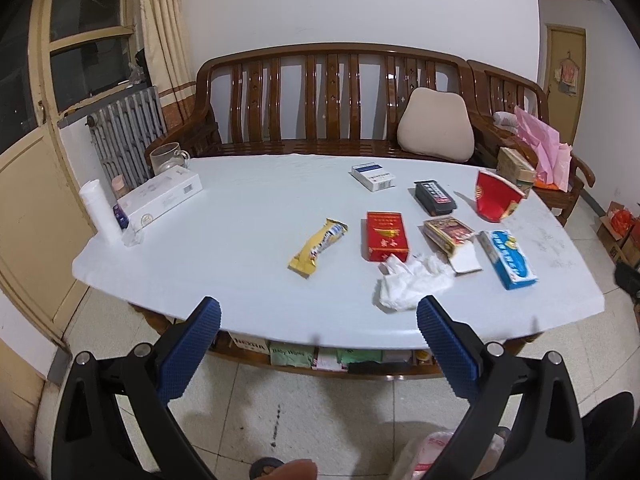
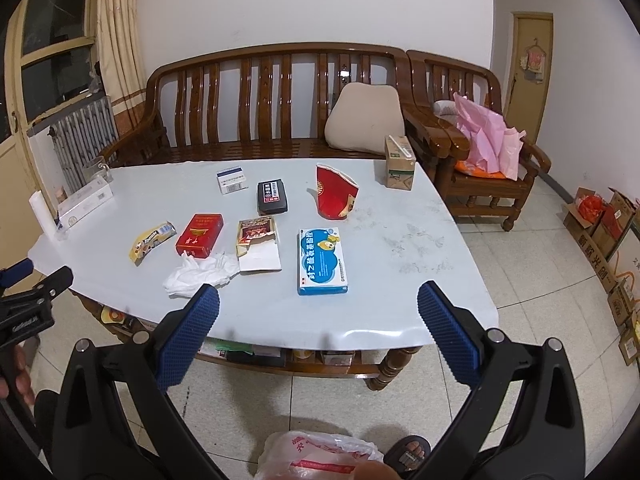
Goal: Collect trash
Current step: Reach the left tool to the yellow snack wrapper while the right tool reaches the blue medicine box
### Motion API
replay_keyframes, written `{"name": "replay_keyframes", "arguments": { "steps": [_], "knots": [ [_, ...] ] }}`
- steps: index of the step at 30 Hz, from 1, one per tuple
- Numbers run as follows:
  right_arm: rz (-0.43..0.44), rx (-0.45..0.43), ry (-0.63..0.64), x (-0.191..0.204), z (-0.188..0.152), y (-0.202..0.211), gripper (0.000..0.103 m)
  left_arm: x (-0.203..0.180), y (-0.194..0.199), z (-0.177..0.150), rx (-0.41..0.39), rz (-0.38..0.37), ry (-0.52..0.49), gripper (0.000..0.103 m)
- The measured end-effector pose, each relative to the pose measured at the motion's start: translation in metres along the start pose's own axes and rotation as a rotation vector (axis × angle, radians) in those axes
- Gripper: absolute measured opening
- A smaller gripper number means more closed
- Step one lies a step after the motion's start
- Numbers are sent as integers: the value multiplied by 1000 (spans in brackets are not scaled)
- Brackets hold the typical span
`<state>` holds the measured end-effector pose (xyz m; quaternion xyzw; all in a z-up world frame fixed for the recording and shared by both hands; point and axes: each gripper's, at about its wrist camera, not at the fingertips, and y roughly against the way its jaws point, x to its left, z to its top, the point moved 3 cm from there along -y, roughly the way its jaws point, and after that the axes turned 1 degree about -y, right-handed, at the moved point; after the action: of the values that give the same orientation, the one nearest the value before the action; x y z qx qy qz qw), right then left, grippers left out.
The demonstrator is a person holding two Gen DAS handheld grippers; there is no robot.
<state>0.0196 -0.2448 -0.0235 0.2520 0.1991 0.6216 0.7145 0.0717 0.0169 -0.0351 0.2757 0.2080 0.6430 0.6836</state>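
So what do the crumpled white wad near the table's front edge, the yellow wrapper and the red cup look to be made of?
White wad: soft tissue paper, matte, with deep irregular creases.
Yellow wrapper: probably plastic film, slightly glossy, with crimped ends.
Red cup: likely coated paper, printed, with a smooth sheen; its rim is torn and bent as thin card would be.

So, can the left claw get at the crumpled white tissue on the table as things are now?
Probably yes. The left claw is open and empty, the crumpled white tissue lies near the table edge just ahead of it, and nothing stands between them.
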Motion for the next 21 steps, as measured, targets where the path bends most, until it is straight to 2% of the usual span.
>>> {"name": "replay_keyframes", "arguments": {
  "steps": [5, 11, 14, 21],
  "knots": [
    [6, 34, -2, -7, 17, -29, 97, 10, -48, 21, 27, -41, 1, 96],
    [5, 122, 2, -7, 22, -88, 97, 11, -111, 44, 49, -97, -24, 96],
    [21, 182, -14, -5, 18, -122, 97, 9, -133, 47, 59, -88, -53, 96],
    [-30, 289, 11, -5, 5, -187, 97, 1, -180, 41, 130, -137, -69, 96]
  ]
}}
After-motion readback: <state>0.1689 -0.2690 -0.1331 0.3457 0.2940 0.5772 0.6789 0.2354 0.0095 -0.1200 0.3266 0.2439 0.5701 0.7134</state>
